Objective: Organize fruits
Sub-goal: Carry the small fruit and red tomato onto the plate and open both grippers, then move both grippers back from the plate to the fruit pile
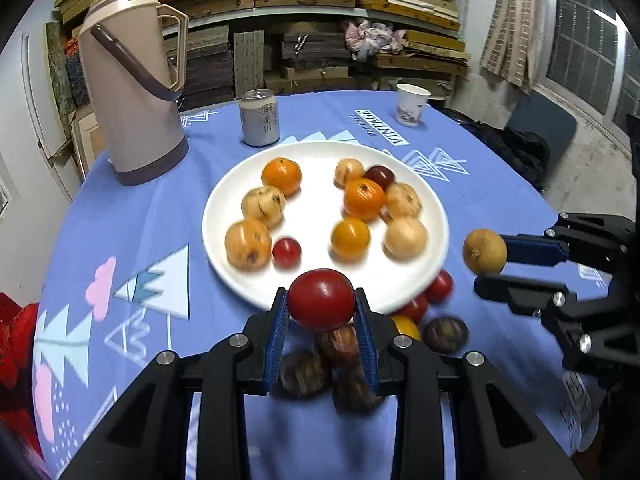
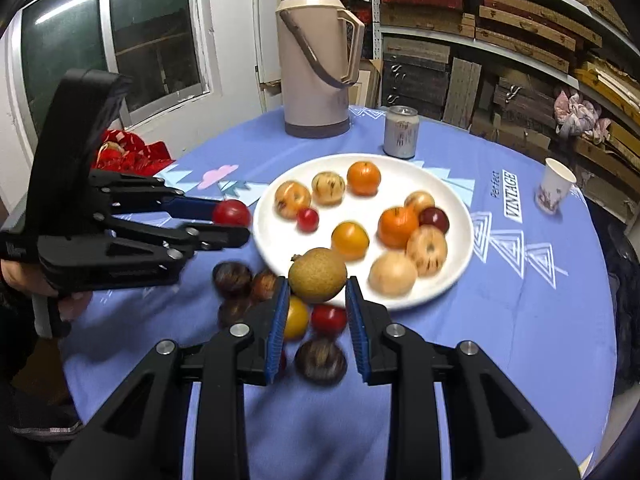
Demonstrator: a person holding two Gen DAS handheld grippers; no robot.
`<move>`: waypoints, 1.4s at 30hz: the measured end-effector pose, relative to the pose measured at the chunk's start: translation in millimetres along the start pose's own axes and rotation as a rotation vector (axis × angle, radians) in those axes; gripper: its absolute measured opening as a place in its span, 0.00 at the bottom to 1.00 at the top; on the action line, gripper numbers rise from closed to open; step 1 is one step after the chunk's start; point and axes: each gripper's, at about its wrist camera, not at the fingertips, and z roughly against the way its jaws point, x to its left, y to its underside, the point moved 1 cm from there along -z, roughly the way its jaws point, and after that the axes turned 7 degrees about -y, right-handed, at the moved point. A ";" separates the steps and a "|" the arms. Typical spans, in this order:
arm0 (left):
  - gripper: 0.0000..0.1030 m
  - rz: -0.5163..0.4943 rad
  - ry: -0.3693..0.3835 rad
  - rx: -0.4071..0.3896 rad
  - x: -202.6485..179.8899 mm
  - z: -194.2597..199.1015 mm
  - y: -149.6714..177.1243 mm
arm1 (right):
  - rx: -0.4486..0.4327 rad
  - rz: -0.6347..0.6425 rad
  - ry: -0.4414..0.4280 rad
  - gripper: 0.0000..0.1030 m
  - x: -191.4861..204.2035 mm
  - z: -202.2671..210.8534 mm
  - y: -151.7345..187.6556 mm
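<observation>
Two fruits held above the table, one in each gripper.

In the lower middle of the left wrist view, our left gripper [image 1: 321,307] pinches a red tomato [image 1: 321,299] between its blue pads, over the near rim of the white plate [image 1: 224,248]. We judge it light, smooth and soft, so the hold belongs across its widest part with gentle pressure. At the right edge of that frame, our right gripper [image 1: 490,266] pinches a brown round fruit [image 1: 485,251] beside the plate; its skin looks rough and firmer, so it is less likely to slip. Dark fruits [image 1: 306,372] lie on the blue cloth [image 1: 132,216] below.
</observation>
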 end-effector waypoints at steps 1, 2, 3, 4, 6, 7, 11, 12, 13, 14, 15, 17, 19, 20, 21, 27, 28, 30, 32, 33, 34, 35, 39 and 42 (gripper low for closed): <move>0.32 0.001 -0.003 0.005 0.2 -5.9 -4.2 | 0.004 -0.005 -0.002 0.27 -3.2 -5.9 -3.3; 0.32 0.003 -0.005 0.011 0.7 -12.4 -8.2 | 0.010 -0.011 -0.005 0.27 -7.3 -13.8 -6.4; 0.32 0.003 -0.004 0.019 0.9 -21.8 -13.6 | 0.018 -0.017 -0.008 0.27 -11.4 -20.7 -9.0; 0.32 0.004 -0.006 0.024 1.0 -28.0 -15.9 | 0.026 -0.025 -0.014 0.27 -16.2 -29.5 -11.7; 0.32 0.002 -0.008 0.034 1.4 -38.4 -19.7 | 0.041 -0.036 -0.017 0.27 -25.0 -44.6 -15.1; 0.32 -0.003 -0.010 0.038 1.1 -45.2 -22.5 | 0.046 -0.040 -0.014 0.27 -28.3 -50.7 -16.0; 0.32 -0.014 -0.016 0.050 1.4 -60.8 -28.3 | 0.051 -0.056 -0.005 0.28 -38.9 -64.7 -14.4; 0.32 -0.013 -0.019 0.053 1.7 -64.2 -29.5 | 0.049 -0.062 -0.004 0.28 -41.1 -66.4 -13.5; 0.32 -0.012 -0.027 0.053 1.7 -67.6 -30.6 | 0.051 -0.071 -0.009 0.28 -43.8 -68.4 -11.8; 0.38 -0.012 -0.033 0.053 1.3 -69.4 -31.2 | 0.050 -0.083 -0.016 0.29 -46.2 -69.0 -9.9; 0.48 -0.011 -0.039 0.045 1.1 -69.3 -31.7 | 0.048 -0.088 -0.022 0.30 -47.8 -68.6 -9.2; 0.57 -0.006 -0.041 0.025 1.5 -65.2 -31.5 | 0.036 -0.096 -0.037 0.32 -48.3 -65.0 -7.9; 0.57 -0.013 -0.038 0.019 0.9 -61.0 -29.9 | 0.018 -0.098 -0.048 0.35 -47.3 -60.0 -8.0; 0.57 -0.013 -0.040 0.014 1.2 -57.5 -28.3 | 0.012 -0.097 -0.047 0.36 -46.5 -57.9 -8.1; 0.57 -0.012 -0.042 0.011 2.0 -53.6 -26.4 | 0.002 -0.099 -0.049 0.39 -46.0 -54.6 -7.5; 0.57 0.000 -0.046 0.000 7.9 -34.2 -11.1 | -0.042 -0.141 -0.066 0.49 -47.0 -38.7 -1.3; 0.57 0.004 -0.050 0.003 9.3 -31.3 -7.1 | -0.049 -0.149 -0.061 0.51 -46.8 -35.2 1.4; 0.57 0.013 -0.057 0.008 11.3 -26.5 -0.3 | -0.060 -0.158 -0.054 0.59 -45.1 -28.5 7.4; 0.57 0.025 -0.062 0.018 13.2 -21.7 8.7 | -0.066 -0.166 -0.042 0.65 -43.1 -21.9 13.8; 0.58 0.028 -0.067 0.023 13.6 -19.9 12.2 | -0.063 -0.169 -0.037 0.65 -41.6 -19.0 18.4; 0.59 0.029 -0.073 0.030 13.7 -17.2 17.8 | -0.062 -0.172 -0.037 0.66 -40.6 -16.7 22.3; 0.59 0.029 -0.077 0.032 13.8 -15.4 21.1 | -0.063 -0.176 -0.034 0.69 -39.7 -14.8 26.6; 0.68 0.032 -0.112 0.024 13.2 -2.8 37.5 | -0.075 -0.196 -0.001 0.86 -35.7 -1.0 46.9; 0.68 0.044 -0.107 0.024 12.6 6.1 50.9 | -0.076 -0.204 0.013 0.91 -32.7 9.8 59.2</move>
